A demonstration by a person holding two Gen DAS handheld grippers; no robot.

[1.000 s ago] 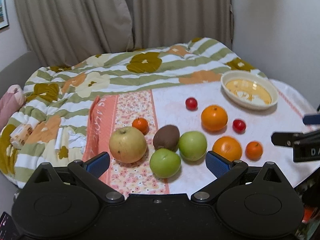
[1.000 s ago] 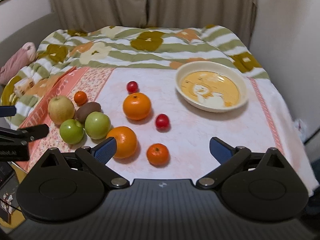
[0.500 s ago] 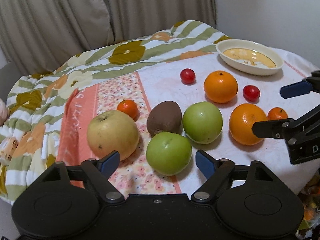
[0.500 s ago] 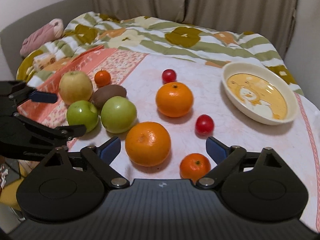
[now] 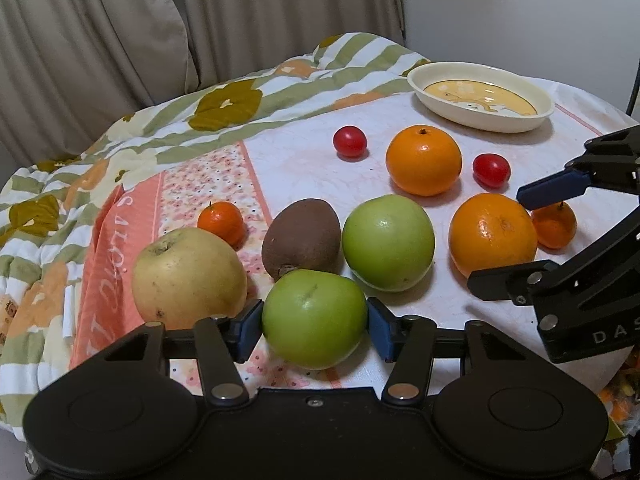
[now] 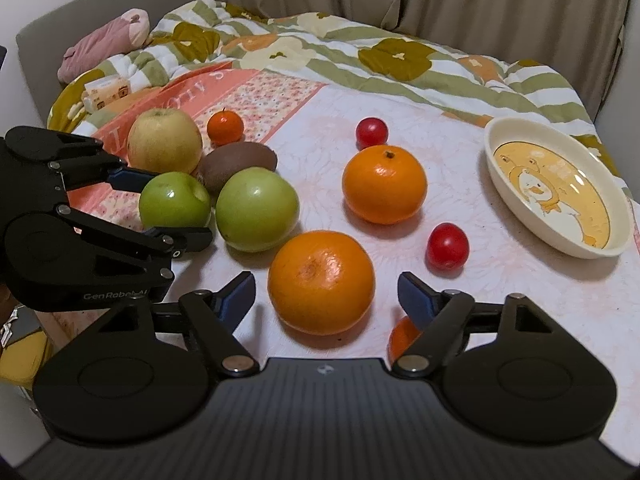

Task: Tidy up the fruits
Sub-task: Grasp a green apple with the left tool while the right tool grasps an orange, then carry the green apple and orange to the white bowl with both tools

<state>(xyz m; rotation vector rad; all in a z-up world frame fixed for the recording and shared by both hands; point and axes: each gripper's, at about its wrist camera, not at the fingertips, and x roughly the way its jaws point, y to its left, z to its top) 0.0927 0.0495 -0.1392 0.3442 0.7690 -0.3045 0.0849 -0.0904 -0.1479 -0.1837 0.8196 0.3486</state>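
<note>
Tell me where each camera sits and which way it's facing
Left wrist: on the left tongs, low over the near edge, facing the green apple they pinch; right tongs show at right.
Right wrist: on the right tongs, facing an orange between open blue tips; left tongs show at left.
Shared: both fruits, bowl.

White letters "DAS", cut off by the frame edge, stand on the right gripper [image 5: 560, 236] body. "GenRobot-AI", its last letters partly hidden, stands on the left gripper [image 6: 168, 208] body. Upside-down letters run along the cloth's [image 5: 104, 248] salmon border, not clearly readable
</note>
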